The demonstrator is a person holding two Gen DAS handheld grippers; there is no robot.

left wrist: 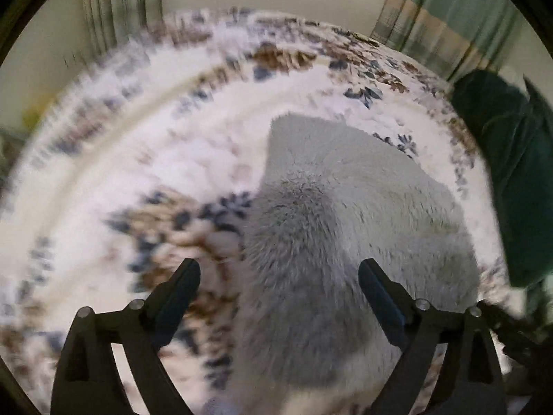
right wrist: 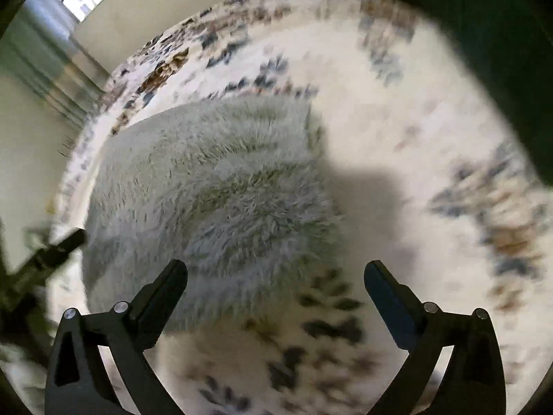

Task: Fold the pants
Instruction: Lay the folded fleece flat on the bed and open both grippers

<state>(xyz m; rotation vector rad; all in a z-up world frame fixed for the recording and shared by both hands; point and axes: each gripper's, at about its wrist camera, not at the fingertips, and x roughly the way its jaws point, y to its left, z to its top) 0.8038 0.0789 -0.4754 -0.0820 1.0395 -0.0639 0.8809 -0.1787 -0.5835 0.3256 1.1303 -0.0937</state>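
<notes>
The pants (left wrist: 345,228), a pale grey fluffy garment, lie folded into a compact heap on a white bedspread (left wrist: 155,159) printed with blue and brown flowers. In the left wrist view the heap fills the middle and right of the picture, running from a squared far corner down to the near edge, where it passes under the camera between the fingers. The left gripper (left wrist: 279,273) hangs over it with its jaws spread wide and released: the left finger sits over the flowered cloth just beside the heap, the right finger over the fluffy pile, and neither pad presses on anything. In the right wrist view the pants (right wrist: 214,200) lie left of centre, with their near edge just beyond the fingers. The right gripper (right wrist: 275,275) is also wide open and empty; its left finger overlaps the near edge of the heap, its right finger is over the bare bedspread (right wrist: 397,110), and a grey shadow falls on the cloth to the right of the pants. The other gripper shows as a dark blurred shape at the left edge of that view. A dark green cloth (left wrist: 511,173) lies at the far right side of the bed, apart from the pants. Striped curtains (left wrist: 446,17) hang beyond the bed against a pale wall. Both views are smeared by motion blur, most at the edges.
</notes>
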